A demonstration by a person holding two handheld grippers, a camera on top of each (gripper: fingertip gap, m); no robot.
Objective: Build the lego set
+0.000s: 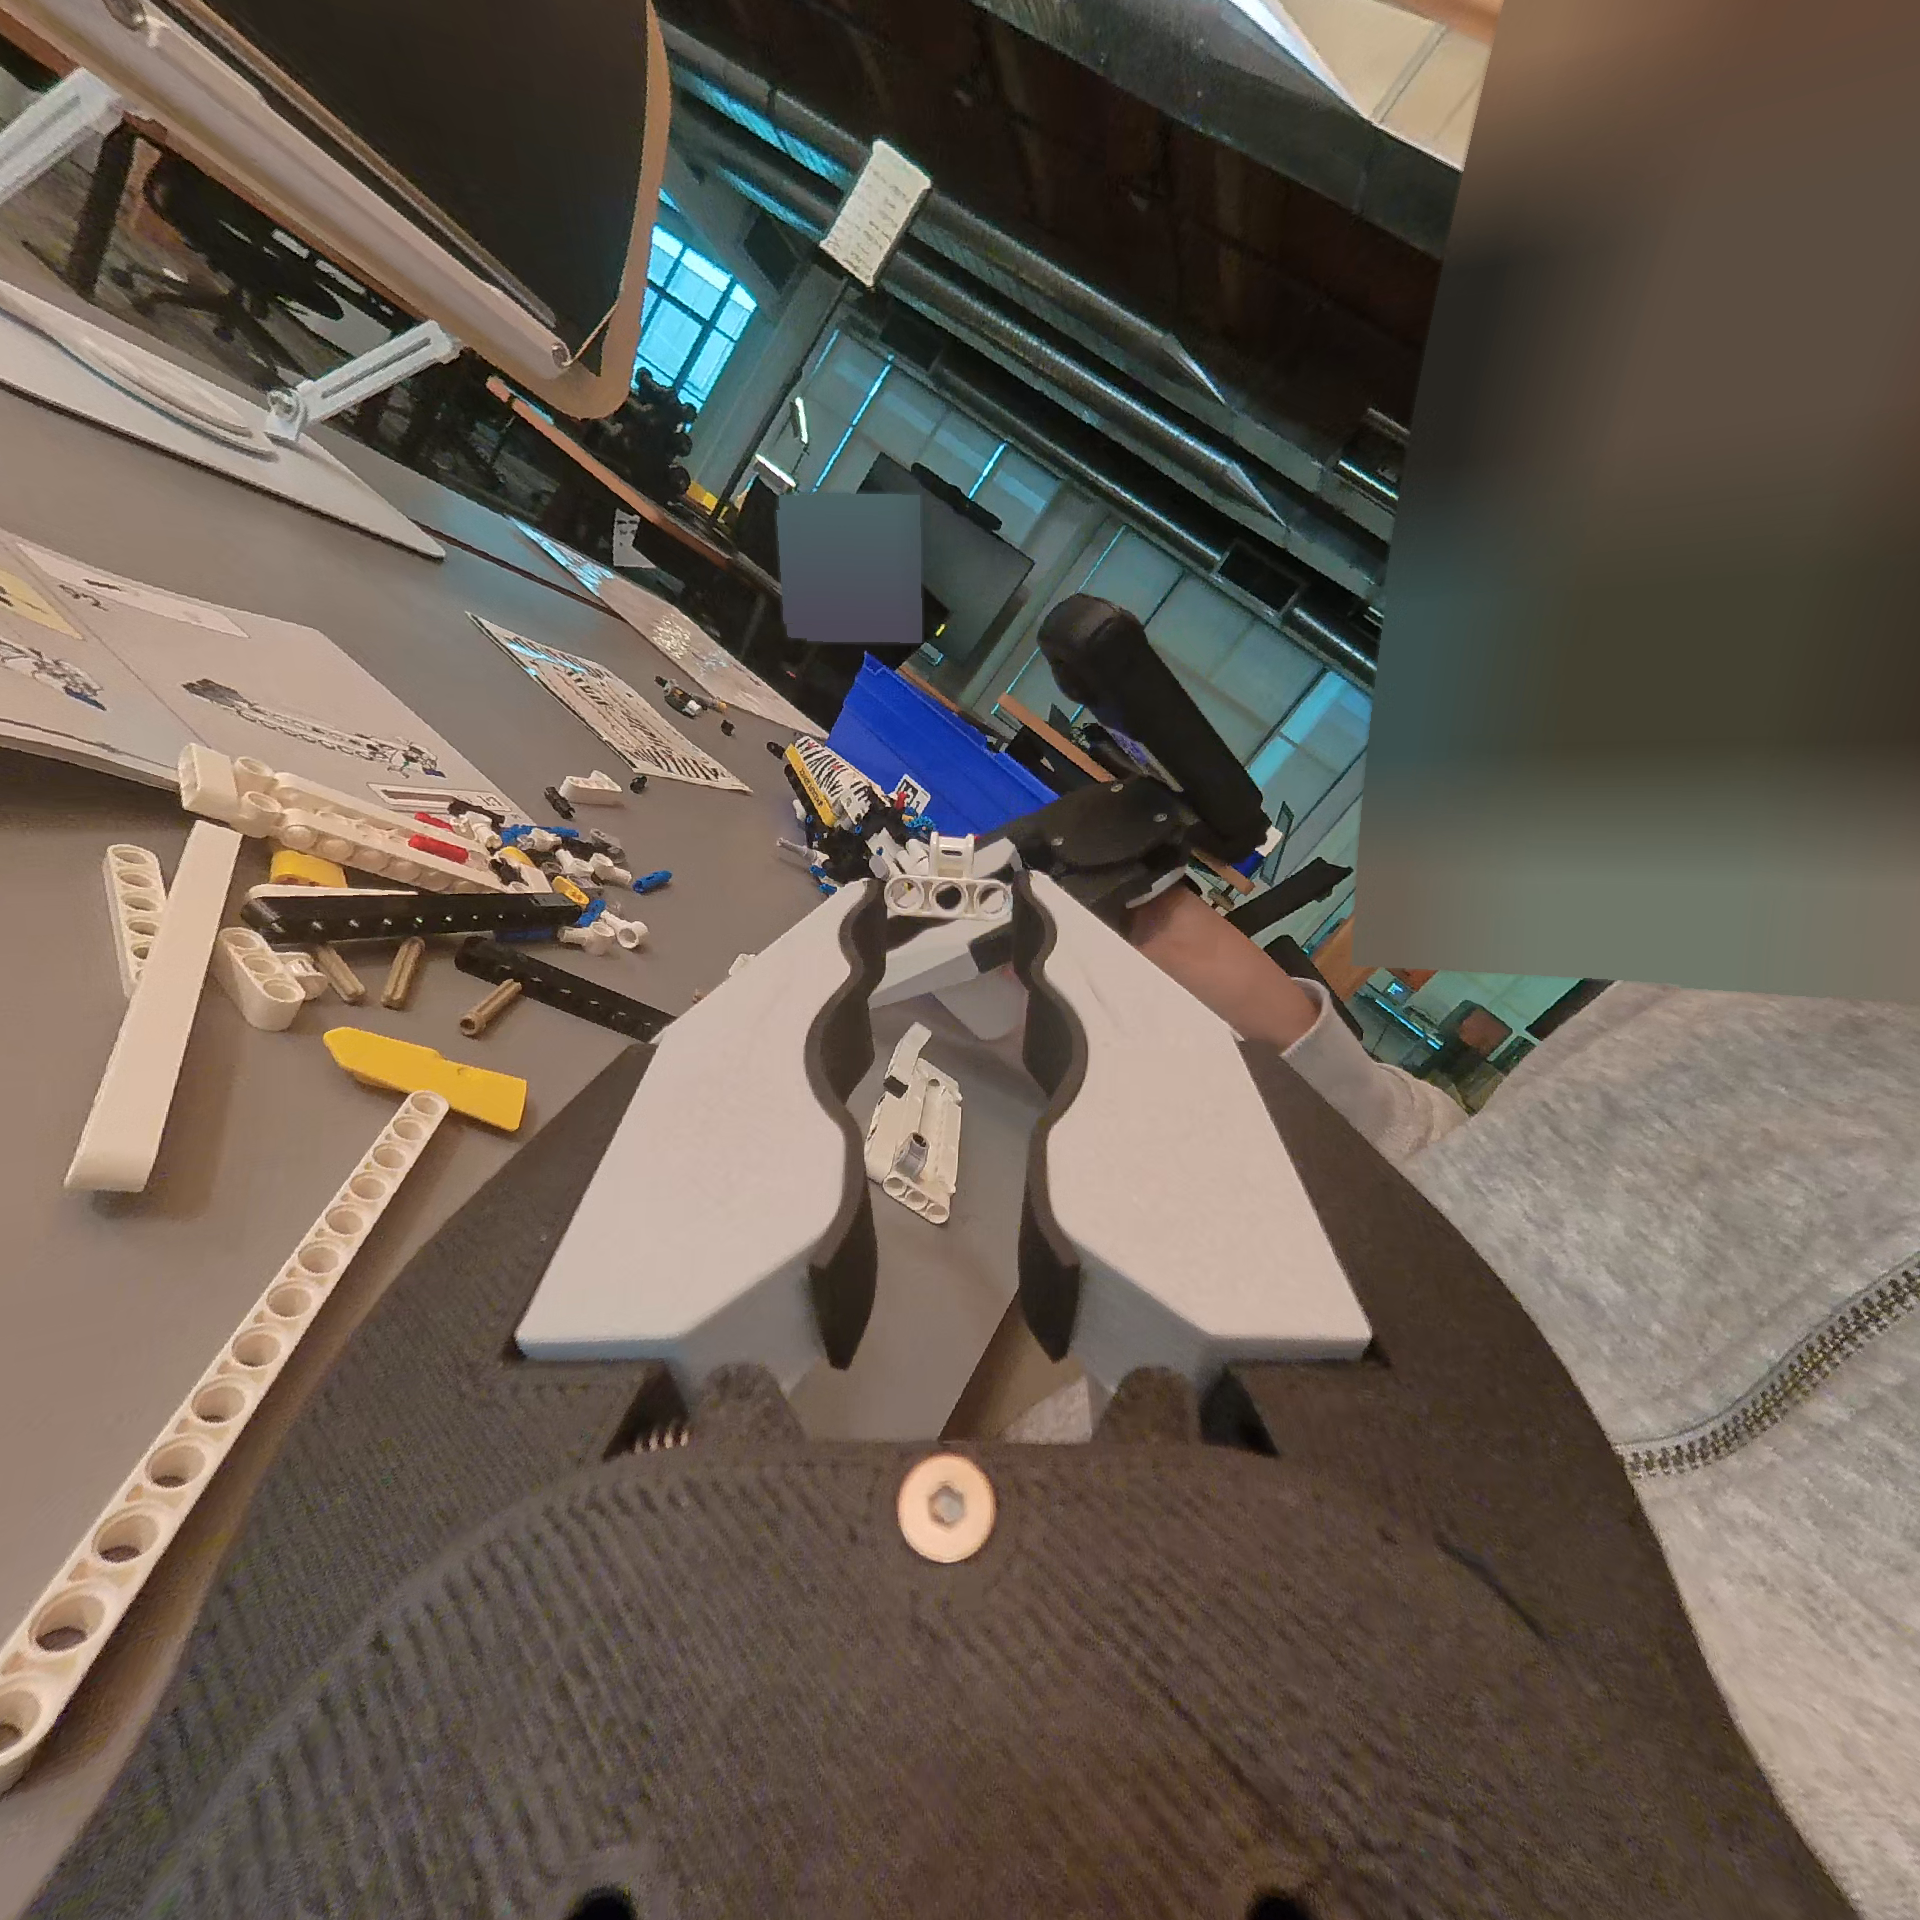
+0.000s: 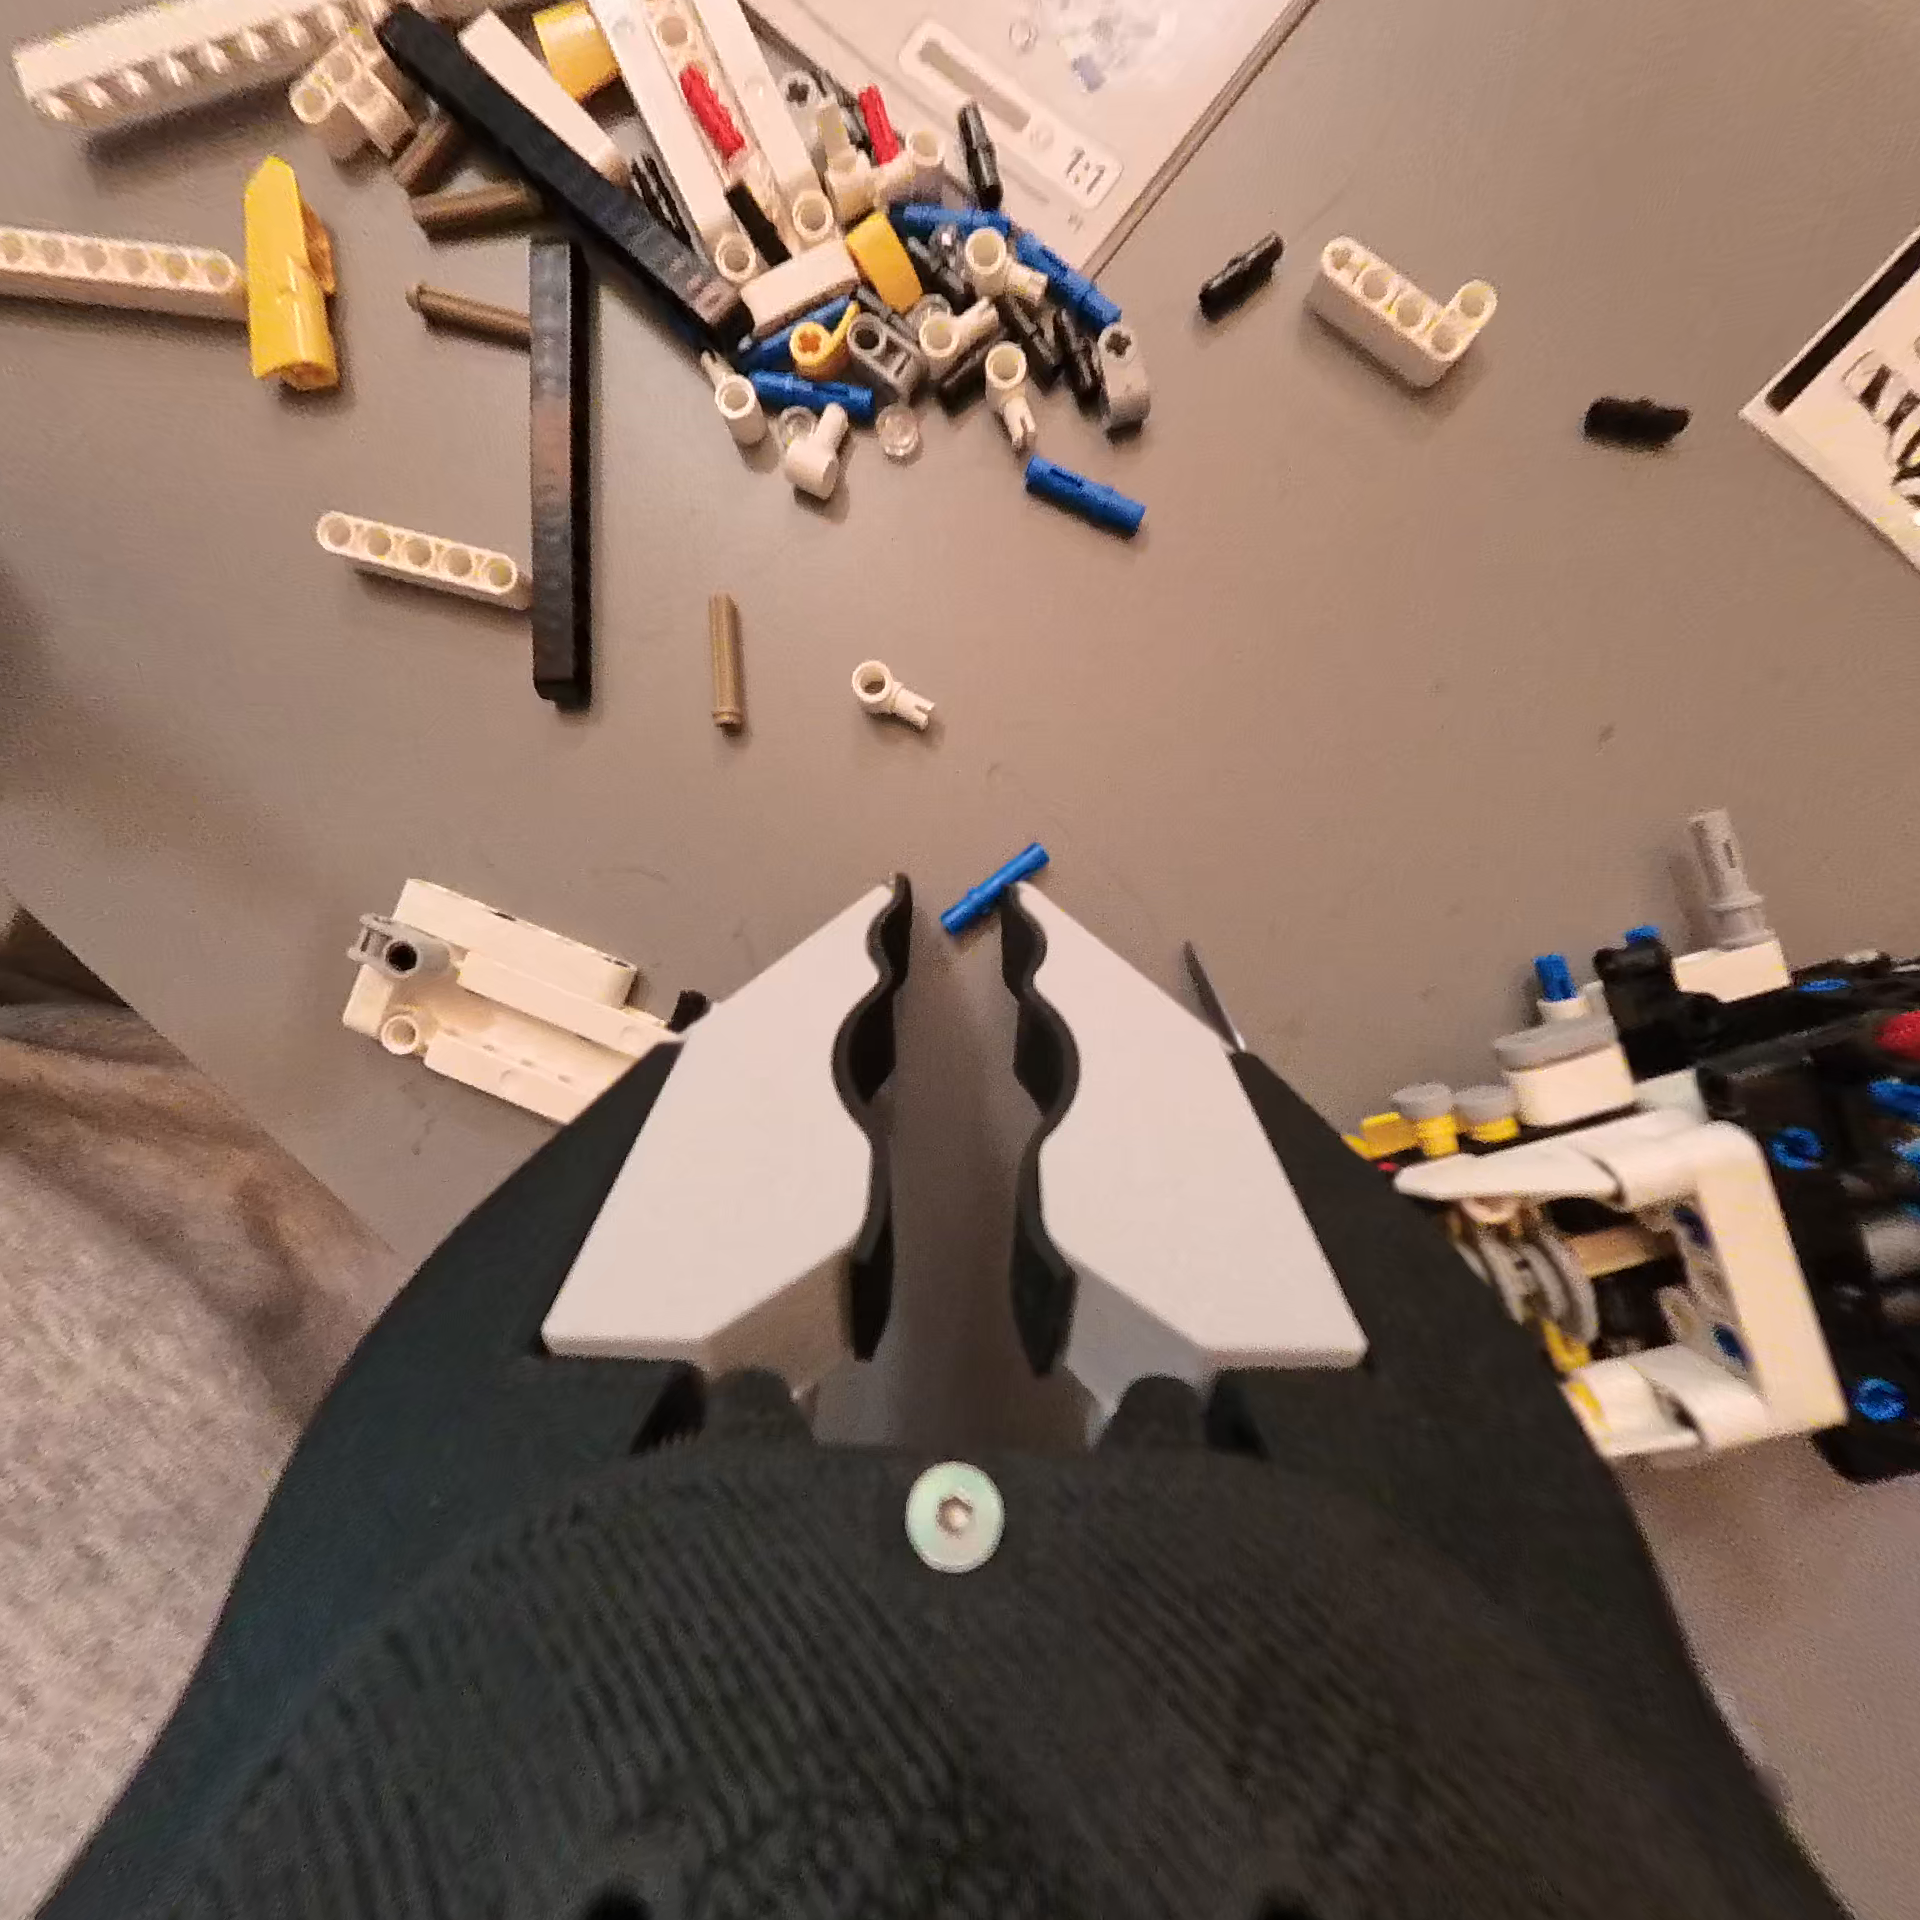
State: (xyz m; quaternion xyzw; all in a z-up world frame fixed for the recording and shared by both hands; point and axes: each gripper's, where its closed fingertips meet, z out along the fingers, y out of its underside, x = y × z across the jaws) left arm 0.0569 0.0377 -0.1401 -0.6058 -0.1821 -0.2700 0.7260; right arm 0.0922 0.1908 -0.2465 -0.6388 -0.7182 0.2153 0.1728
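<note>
I see the lego set spread over the grey bench (image 2: 1351,644): a partly built black, white and yellow plastic model (image 2: 1683,1195) sits at the right edge of my right wrist view, studded with blue pins and grey axles, and a small white beam sub-assembly with a grey connector (image 2: 488,987) lies near the bench's near edge. A loose pile of white, black, blue and yellow plastic pieces (image 2: 883,301) sits further in, beside the open paper instruction booklet (image 2: 1091,83), with a long white holed beam (image 1: 229,1382) and a yellow pointed panel (image 1: 426,1075) lying apart from it.

My left hand-held gripper (image 1: 948,896) is raised off the bench and its grey fingers are pinched on a small white connector block with round holes (image 1: 948,891) at their very tips; further back the jaws stand apart.

My right hand-held gripper (image 2: 956,909) points down at the bench with a narrow gap between its tips and grips nothing. A short blue plastic pin (image 2: 992,888) lies on the bench just at that gap, close by the right fingertip; I cannot tell whether it touches
</note>
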